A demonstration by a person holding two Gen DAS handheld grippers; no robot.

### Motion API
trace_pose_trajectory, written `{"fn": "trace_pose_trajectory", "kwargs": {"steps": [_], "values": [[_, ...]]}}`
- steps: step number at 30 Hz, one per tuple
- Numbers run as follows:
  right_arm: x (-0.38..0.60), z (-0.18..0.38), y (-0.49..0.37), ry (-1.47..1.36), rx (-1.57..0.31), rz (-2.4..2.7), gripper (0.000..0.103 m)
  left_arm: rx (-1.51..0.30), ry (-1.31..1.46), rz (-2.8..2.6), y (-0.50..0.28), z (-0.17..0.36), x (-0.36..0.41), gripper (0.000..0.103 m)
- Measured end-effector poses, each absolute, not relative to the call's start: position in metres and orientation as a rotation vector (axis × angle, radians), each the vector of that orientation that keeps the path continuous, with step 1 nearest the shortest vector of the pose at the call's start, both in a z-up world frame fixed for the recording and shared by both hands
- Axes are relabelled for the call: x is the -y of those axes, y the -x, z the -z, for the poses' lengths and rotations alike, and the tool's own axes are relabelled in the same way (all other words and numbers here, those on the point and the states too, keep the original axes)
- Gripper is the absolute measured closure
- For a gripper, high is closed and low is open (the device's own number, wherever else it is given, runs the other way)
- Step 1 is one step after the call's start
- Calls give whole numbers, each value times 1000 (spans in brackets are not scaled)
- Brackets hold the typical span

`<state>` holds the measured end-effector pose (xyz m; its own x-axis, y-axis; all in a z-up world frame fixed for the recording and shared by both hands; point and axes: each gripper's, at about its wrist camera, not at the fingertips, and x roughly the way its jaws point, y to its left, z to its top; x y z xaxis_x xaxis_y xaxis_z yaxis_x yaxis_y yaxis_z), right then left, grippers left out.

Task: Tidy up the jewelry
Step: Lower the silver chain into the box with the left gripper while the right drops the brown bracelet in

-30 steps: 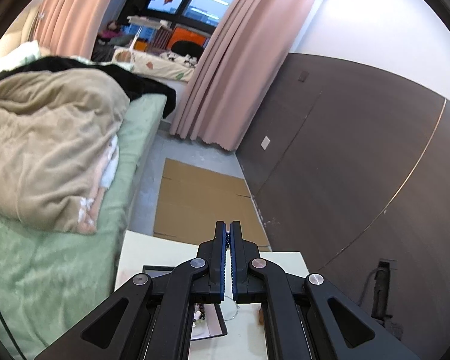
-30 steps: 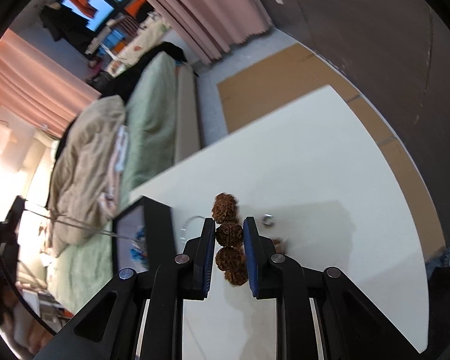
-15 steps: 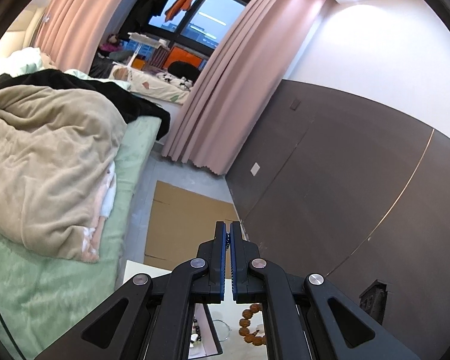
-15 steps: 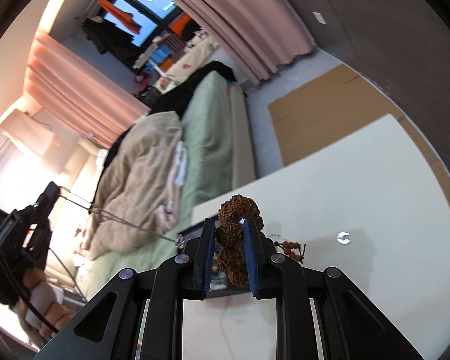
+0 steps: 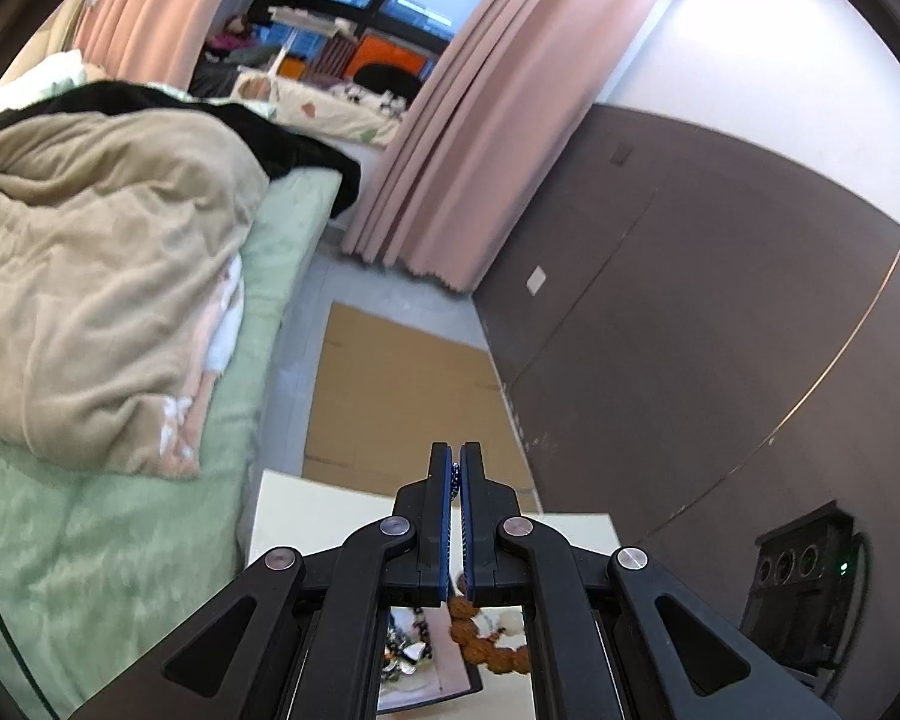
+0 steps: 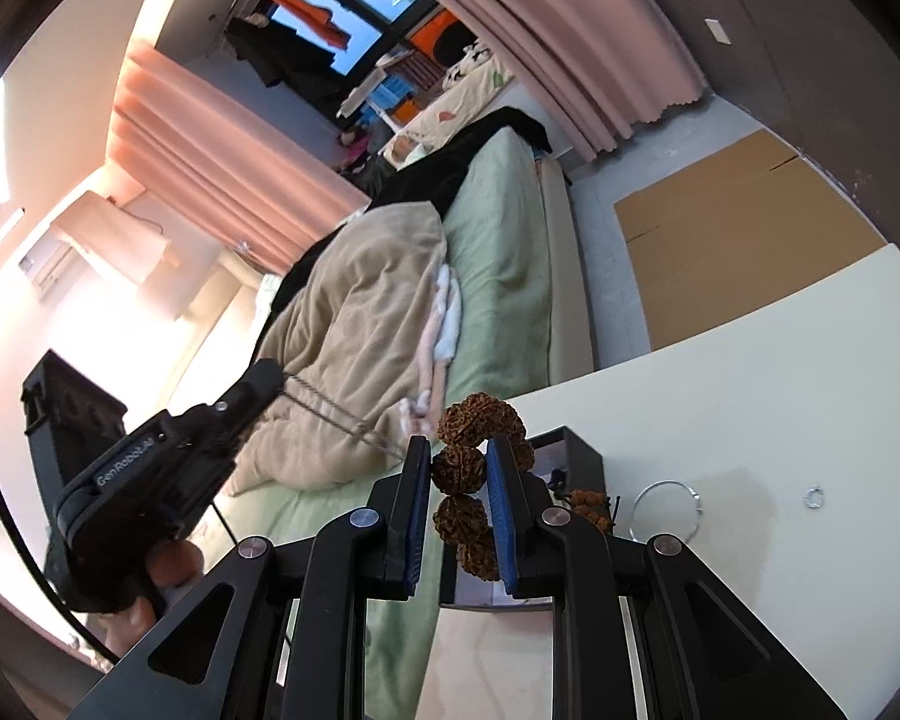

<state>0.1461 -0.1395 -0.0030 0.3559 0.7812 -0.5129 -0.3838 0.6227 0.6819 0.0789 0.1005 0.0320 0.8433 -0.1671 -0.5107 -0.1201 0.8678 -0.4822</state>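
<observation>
My right gripper [image 6: 457,455] is shut on a bracelet of large rough brown beads [image 6: 459,468], held above the black jewelry box [image 6: 573,459] at the table's left edge. My left gripper [image 5: 456,468] is shut on a thin silver chain with a dark bead showing between the pads; in the right wrist view the left gripper [image 6: 150,468] is at left and the chain [image 6: 336,414] stretches from it toward the box. Below the left fingers the open box [image 5: 414,654] shows jewelry, and the brown bead bracelet [image 5: 480,642] hangs there.
On the cream table [image 6: 780,408] lie a silver wire bangle [image 6: 666,507], a small silver ring [image 6: 815,498] and a small orange bead bracelet [image 6: 588,507]. A green bed with a beige blanket [image 6: 378,324] is beside the table. Cardboard [image 5: 402,390] lies on the floor by the dark wall.
My right gripper has lifted the brown bead bracelet off the table and carried it left over the box. My left gripper stays shut, raised, with the chain.
</observation>
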Motion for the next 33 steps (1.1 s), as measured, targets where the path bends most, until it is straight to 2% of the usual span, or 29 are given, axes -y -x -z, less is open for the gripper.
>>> {"fn": "trace_pose_trajectory", "kwargs": {"steps": [16,20,21,22,24,26,27,28,31,33], "values": [[115,13,-135,-281,-947,-660,82,-767,563,62,-89,3,-101,101],[101,22,-135,-298,-981,-692,81,-848,604,55,-93,18,-102,100],[98,26,-136,-321,-1007,-733,77,-852,616,50,-93,20,-104,99],[96,29,-137,-335,-1026,-755,74,-854,632,45,-91,22,-107,96],[98,33,-135,-339,-1037,-742,66,-849,655,36,-87,24,-111,82],[104,33,-131,-325,-1028,-704,65,-824,656,24,-80,20,-114,38],[108,32,-129,-329,-1028,-698,65,-805,652,14,-76,18,-115,29],[114,32,-128,-343,-1031,-696,65,-779,645,5,-71,15,-115,26],[125,29,-125,-346,-1023,-666,63,-778,633,10,-67,12,-111,25],[132,28,-124,-351,-1018,-645,59,-791,640,18,-66,14,-107,26]]}}
